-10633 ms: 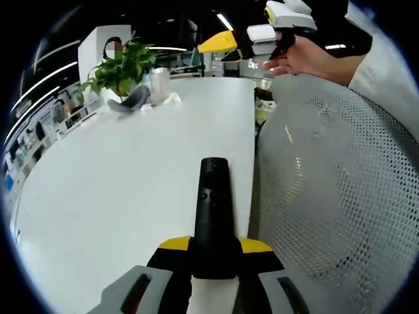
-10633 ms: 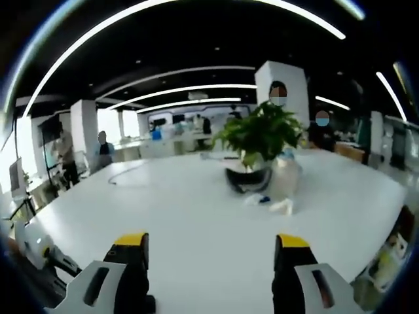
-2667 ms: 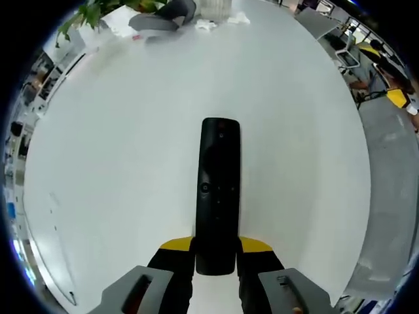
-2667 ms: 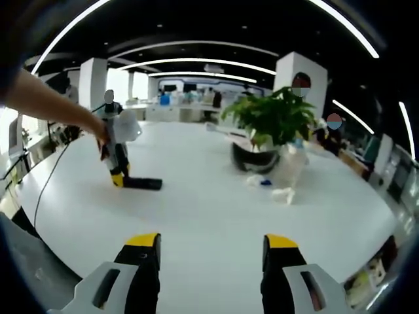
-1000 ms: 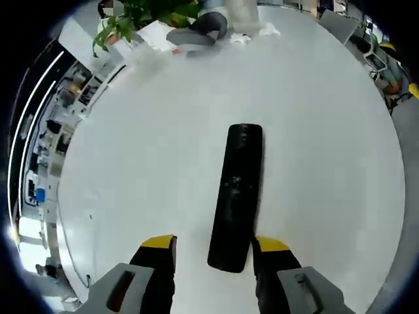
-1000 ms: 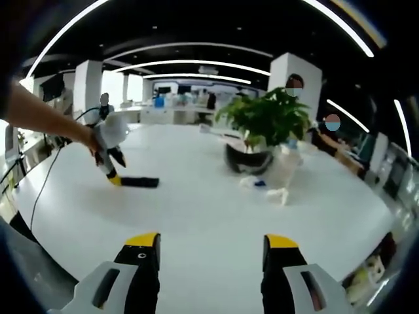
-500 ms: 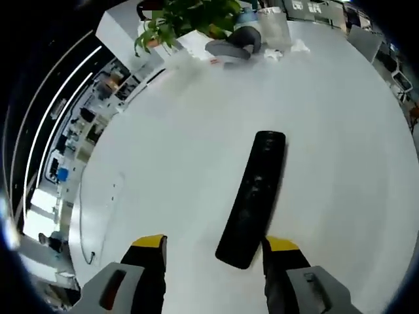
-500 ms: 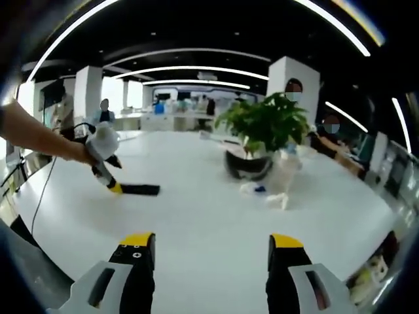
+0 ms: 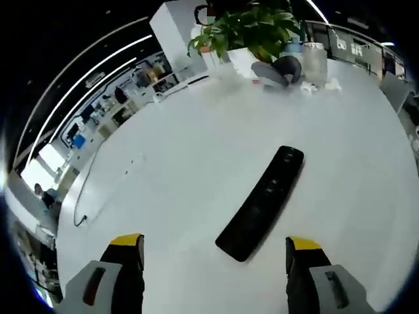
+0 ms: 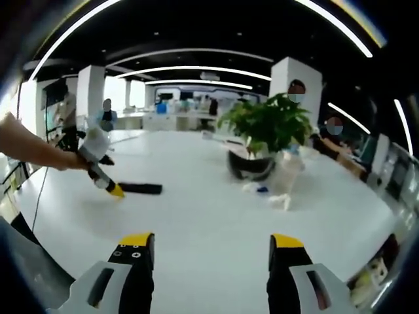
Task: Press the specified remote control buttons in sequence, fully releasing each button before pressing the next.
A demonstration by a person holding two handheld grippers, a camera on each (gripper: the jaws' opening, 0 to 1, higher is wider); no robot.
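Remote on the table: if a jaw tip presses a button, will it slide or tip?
The remote lies flat and long on the smooth white table, so tipping seems unlikely. It looks slim and rigid, probably light; with nothing bracing it, an off-centre press might skid or pivot it.

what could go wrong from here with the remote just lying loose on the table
The remote lies free and slanted on the smooth white table, with the left tongs open and clear of it. A press from above might make it slide or spin. The right tongs are open and far back, so a long reach is needed, and the remote could drop from view.
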